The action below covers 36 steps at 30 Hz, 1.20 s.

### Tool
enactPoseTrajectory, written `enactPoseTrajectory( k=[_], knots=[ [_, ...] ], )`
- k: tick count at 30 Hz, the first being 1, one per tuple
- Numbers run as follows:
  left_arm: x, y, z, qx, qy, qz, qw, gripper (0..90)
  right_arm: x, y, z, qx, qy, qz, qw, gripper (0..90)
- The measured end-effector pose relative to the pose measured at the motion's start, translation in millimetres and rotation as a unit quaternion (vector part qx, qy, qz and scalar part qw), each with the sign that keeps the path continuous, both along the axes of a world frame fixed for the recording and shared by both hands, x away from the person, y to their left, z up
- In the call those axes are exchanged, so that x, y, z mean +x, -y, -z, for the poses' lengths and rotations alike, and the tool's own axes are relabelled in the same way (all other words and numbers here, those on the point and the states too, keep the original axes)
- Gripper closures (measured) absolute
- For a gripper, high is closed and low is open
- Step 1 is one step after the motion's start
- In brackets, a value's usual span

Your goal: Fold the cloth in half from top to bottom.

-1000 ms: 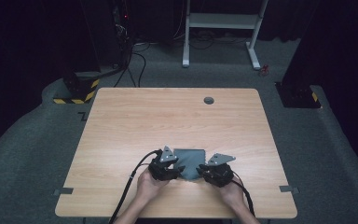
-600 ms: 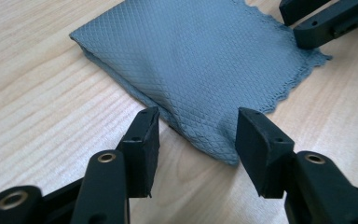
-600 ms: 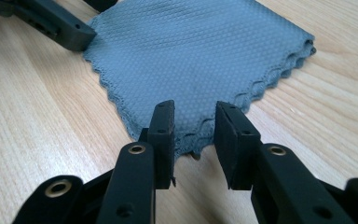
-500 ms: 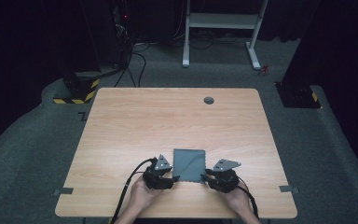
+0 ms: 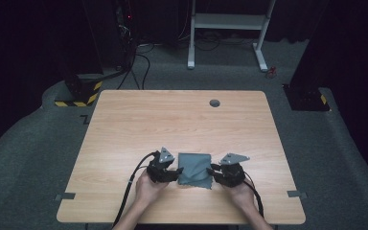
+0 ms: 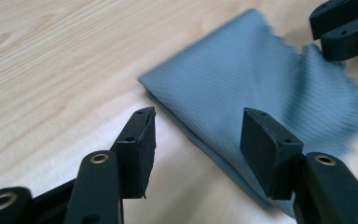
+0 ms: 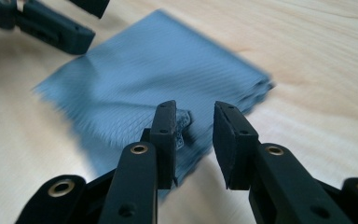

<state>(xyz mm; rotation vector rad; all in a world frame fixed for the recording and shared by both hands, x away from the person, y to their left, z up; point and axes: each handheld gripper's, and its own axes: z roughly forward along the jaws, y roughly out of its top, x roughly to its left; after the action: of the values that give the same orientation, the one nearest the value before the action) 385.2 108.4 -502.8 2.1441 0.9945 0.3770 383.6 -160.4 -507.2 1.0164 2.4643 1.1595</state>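
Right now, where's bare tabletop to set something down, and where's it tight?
Free: the whole far half of the light wooden table, from the folded grey-blue cloth up to the small round grommet hole, plus the left and right side strips. Crowded: the near middle, where the left gripper and right gripper flank the cloth, jaws open, cables trailing to the near edge.

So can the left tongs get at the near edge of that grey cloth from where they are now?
Probably yes. The left tongs stand open right at the folded grey cloth, whose edge already lies between the jaws. Nothing sits between them on the table; the right tongs work the opposite side.
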Motion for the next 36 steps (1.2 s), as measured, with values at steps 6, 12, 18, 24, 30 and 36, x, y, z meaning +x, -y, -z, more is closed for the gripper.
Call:
enactPoseTrajectory(
  k=[6,12,18,24,30,36],
  knots=[
    [15.4,4.4,-4.6,-0.011,-0.005,-0.011,0.9999,44.9,6.9,-5.1,-12.5,0.03,-0.009,-0.012,0.9994,68.4],
    [30.8,8.0,2.3,0.012,-0.012,-0.021,0.9996,44.7,3.3,-7.3,-6.3,0.007,-0.028,-0.015,0.9995,69.1],
    [43.6,4.8,3.8,0.012,-0.007,-0.034,0.9993,45.4,-14.0,11.1,0.6,-0.049,-0.02,-0.011,0.9985,68.6],
    [54.3,7.1,7.3,0.005,-0.012,-0.039,0.9992,46.2,-5.6,24.8,-7.3,-0.009,-0.016,0.021,0.9996,67.1],
    [55.3,7.5,11.7,0.011,-0.015,-0.027,0.9995,52.1,35.8,4.5,-1.0,0.014,-0.03,0.056,0.9979,65.1],
    [55.6,7.0,11.8,0.01,-0.015,-0.009,0.9998,59.2,58.7,-7.7,7.8,-0.006,-0.055,0.059,0.9967,61.2]
  ],
)
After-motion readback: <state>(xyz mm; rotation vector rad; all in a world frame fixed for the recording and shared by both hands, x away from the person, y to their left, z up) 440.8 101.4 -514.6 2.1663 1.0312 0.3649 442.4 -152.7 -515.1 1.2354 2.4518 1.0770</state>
